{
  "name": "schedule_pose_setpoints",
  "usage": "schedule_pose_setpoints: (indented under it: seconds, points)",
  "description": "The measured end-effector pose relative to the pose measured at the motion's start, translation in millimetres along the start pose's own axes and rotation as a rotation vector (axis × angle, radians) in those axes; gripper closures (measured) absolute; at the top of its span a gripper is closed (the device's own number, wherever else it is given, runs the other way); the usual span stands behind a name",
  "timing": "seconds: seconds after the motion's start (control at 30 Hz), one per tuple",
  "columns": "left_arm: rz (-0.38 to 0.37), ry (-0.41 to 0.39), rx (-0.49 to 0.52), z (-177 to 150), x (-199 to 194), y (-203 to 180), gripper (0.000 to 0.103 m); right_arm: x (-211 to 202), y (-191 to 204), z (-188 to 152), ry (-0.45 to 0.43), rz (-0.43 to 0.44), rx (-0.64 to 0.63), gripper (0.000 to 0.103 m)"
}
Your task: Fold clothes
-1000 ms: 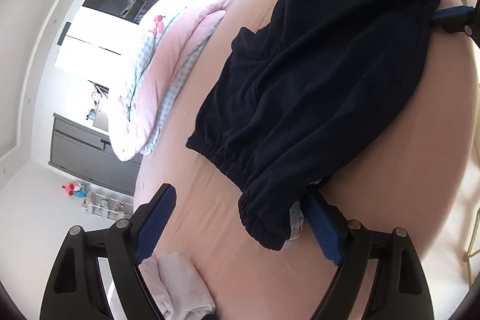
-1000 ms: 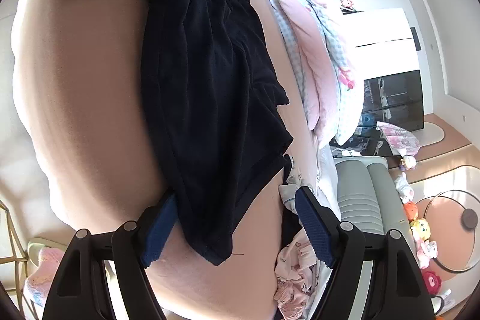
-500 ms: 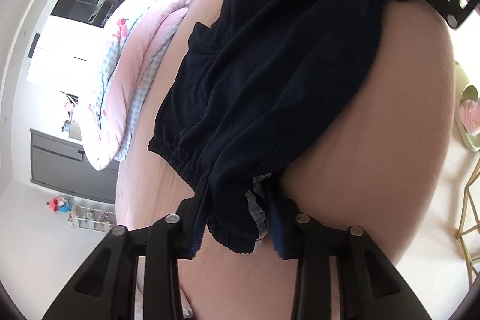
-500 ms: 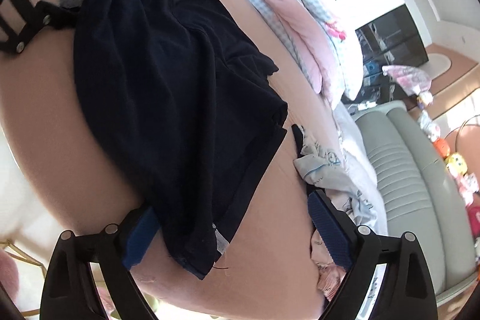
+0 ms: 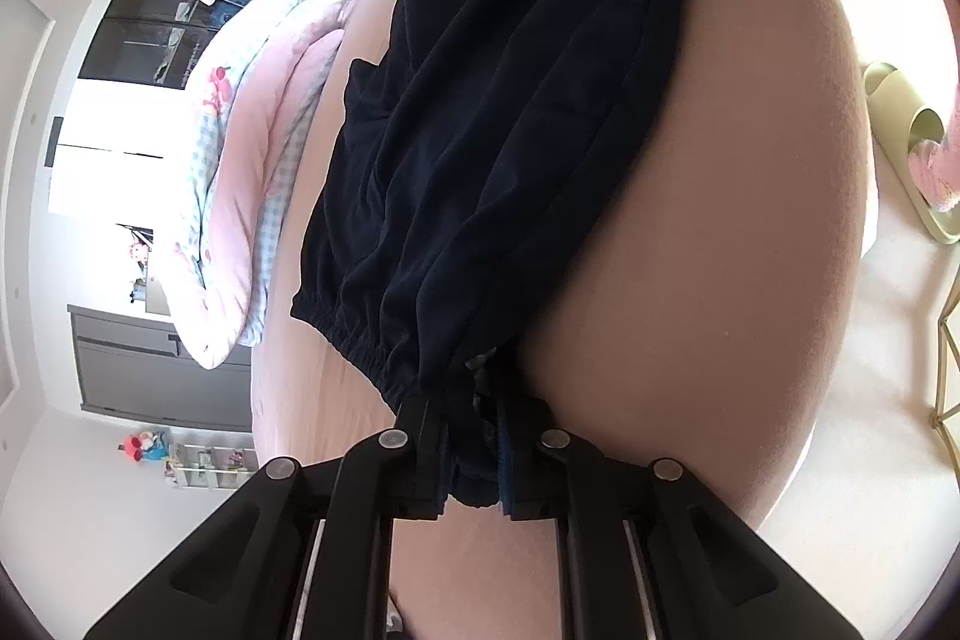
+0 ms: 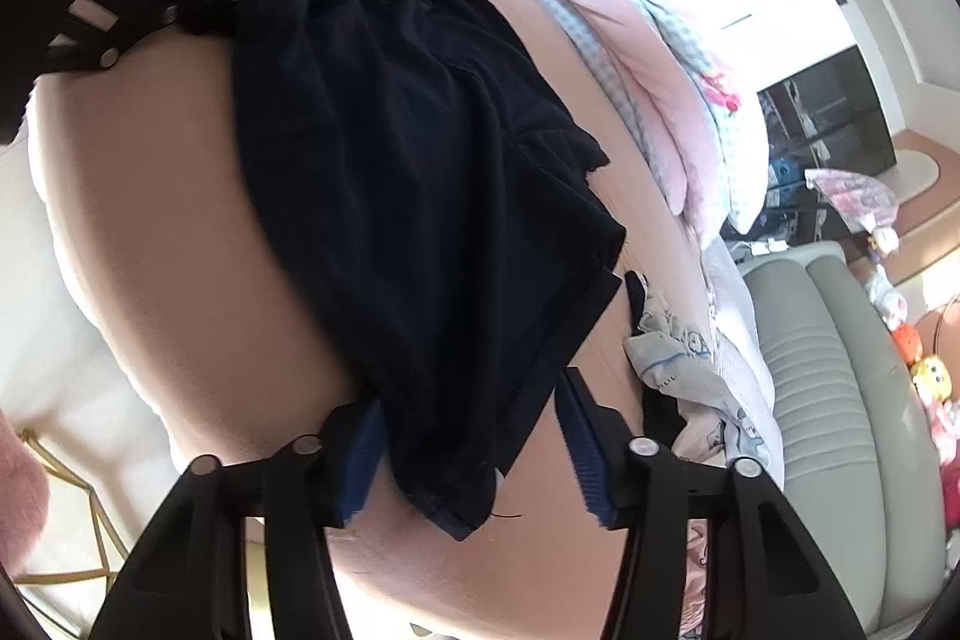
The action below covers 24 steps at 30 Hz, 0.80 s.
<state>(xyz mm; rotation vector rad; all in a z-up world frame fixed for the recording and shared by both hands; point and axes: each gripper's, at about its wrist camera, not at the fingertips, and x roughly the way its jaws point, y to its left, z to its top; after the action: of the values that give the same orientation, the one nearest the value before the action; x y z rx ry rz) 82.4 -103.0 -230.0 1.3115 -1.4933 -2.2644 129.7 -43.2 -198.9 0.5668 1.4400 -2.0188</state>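
Bed (image 5: 750,220), pink sheet: the dark shorts (image 5: 510,130) lie spread across it, waistband end toward the left gripper (image 5: 474,454), hem end toward the right gripper (image 6: 474,454).

Left gripper: jaws together, clamped on the gathered waistband corner. Right gripper: jaws closing, the hem corner hangs between the blue pads, which do not appear to press on it yet.

Risks, largest first:
1. If the right jaws close on only the outer layer of the hem, the shorts would likely open out when lifted and the fold would go crooked.
2. The left grip bunches thick elastic; cloth could creep out under pull if the two hands draw apart too hard.
3. A pile of light clothes (image 6: 678,364) lies just beside the right gripper's far finger; a sweep that way might snag or drag it.

Containers: none evident on the bed. A shelf unit (image 5: 210,466) stands near the floor in the left view; contents too small to tell.
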Motion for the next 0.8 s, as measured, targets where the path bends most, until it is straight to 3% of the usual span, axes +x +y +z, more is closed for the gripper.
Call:
schedule_pose_setpoints:
  seconds: [0.07, 0.13, 0.37, 0.47, 0.63, 0.8]
  points:
    - [-0.005, 0.001, 0.008, -1.6, -2.6, 0.0, 0.095, -1.6, 2.8, -0.7, 0.004, 0.043, -0.016, 0.084]
    - [-0.008, 0.001, 0.013, -5.2, 0.2, 0.8, 0.095, -2.8, 2.2, -0.6, 0.012, 0.079, -0.016, 0.093]
    - [-0.034, 0.017, -0.075, -14.1, 0.0, 8.3, 0.095, -2.3, -21.7, -1.2, 0.052, 0.175, 0.100, 0.095]
    - [-0.033, 0.023, -0.093, -15.6, -3.2, 6.6, 0.095, -4.6, -31.5, -4.8, 0.069, 0.187, 0.142, 0.096]
    - [-0.031, 0.029, -0.098, -17.3, -6.2, 6.3, 0.095, 5.7, -41.5, -13.3, 0.123, 0.135, 0.188, 0.096]
    - [-0.040, 0.030, -0.127, -21.0, -8.0, 12.2, 0.093, 8.3, -51.3, -19.4, 0.132, 0.162, 0.222, 0.096]
